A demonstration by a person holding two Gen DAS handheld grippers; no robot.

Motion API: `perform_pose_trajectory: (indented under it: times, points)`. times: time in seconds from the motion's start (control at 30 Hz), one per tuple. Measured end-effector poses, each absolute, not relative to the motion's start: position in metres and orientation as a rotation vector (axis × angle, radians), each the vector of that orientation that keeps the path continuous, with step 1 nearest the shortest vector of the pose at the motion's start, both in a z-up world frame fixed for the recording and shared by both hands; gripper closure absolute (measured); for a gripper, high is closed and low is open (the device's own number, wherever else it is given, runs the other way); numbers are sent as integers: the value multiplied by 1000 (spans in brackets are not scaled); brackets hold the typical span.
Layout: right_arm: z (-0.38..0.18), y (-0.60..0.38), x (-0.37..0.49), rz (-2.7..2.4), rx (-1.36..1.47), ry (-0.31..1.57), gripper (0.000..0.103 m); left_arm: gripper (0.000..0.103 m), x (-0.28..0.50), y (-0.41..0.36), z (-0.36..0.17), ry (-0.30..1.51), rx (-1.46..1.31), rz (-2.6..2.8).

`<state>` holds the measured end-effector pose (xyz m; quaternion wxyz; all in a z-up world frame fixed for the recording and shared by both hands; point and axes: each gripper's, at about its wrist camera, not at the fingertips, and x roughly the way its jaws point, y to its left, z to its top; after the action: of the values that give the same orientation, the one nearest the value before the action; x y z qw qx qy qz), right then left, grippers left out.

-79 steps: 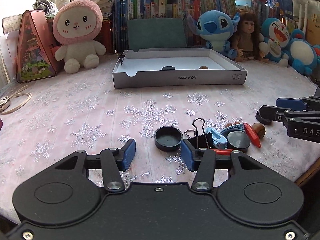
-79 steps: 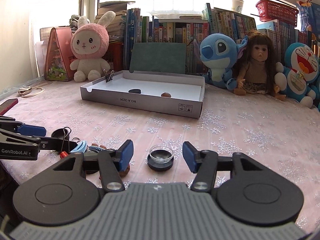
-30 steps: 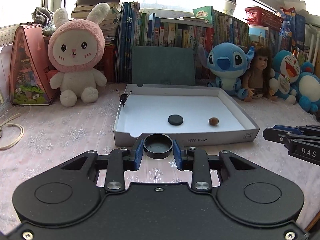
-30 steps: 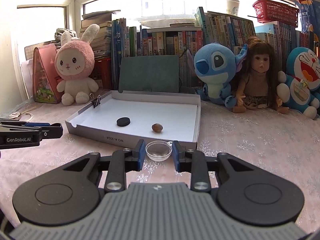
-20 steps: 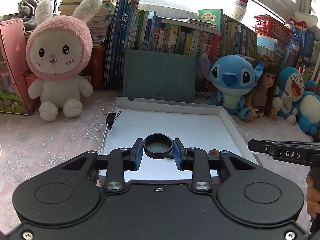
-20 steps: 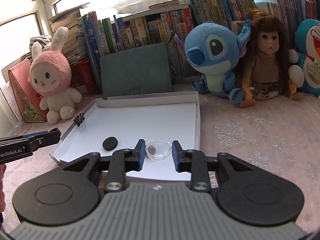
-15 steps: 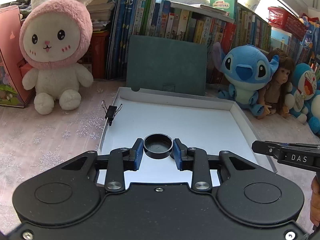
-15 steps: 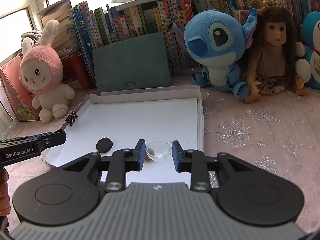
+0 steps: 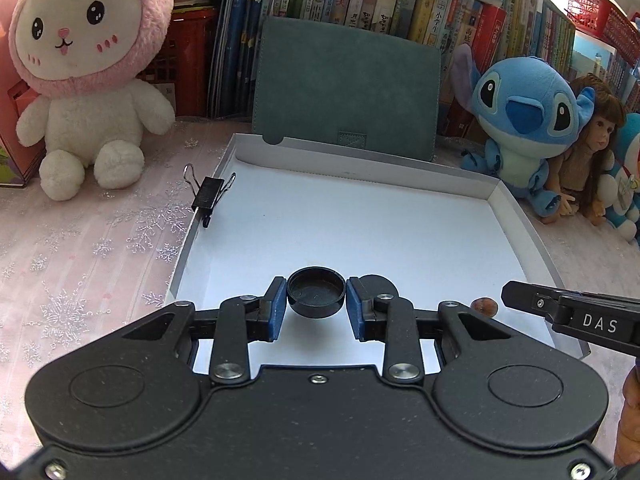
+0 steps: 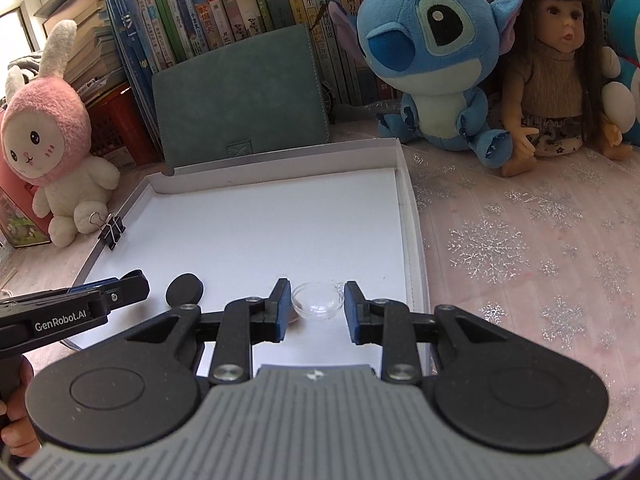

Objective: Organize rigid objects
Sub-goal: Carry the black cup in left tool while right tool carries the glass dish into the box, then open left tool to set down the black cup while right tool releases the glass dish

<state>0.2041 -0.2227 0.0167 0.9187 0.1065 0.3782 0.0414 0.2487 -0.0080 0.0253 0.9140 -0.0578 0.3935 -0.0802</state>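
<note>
Carried from worktop to over white tray (image 9: 516, 216): black cap (image 9: 316, 297) clamped in left gripper (image 9: 316, 307), clear dish (image 10: 318, 301) in right gripper (image 10: 317, 310), both unreleased beside black disc (image 10: 185, 287) and nut (image 9: 484, 306).

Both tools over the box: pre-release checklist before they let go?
1. Left tool grips black cap: ok, both pads touch it.
2. Right tool grips clear dish: cannot tell, a thin gap shows at each pad.
3. Both loads above the white box floor, inside its walls: ok.
4. Drop spot under the cap free of the black disc: ok; in the left view it lies just to the right.
5. Drop spot under the dish free of the nut: cannot tell; something brownish shows beside the dish.
6. Height above the floor: cannot tell.
</note>
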Motion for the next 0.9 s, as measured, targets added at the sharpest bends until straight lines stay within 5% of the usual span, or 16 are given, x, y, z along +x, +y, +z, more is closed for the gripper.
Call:
perform_pose_trajectory:
  times: [0.73,0.83,0.9]
  points:
    - [6,-227,210,77,272,791,66,73,254,-12,15,818,-109,-161]
    - [7,-229,209,85,291,796,46,58,248,-8,21,789,-119,-165]
    - [9,-230,205,94,294,787,45,52,243,-6,26,772,-113,-166]
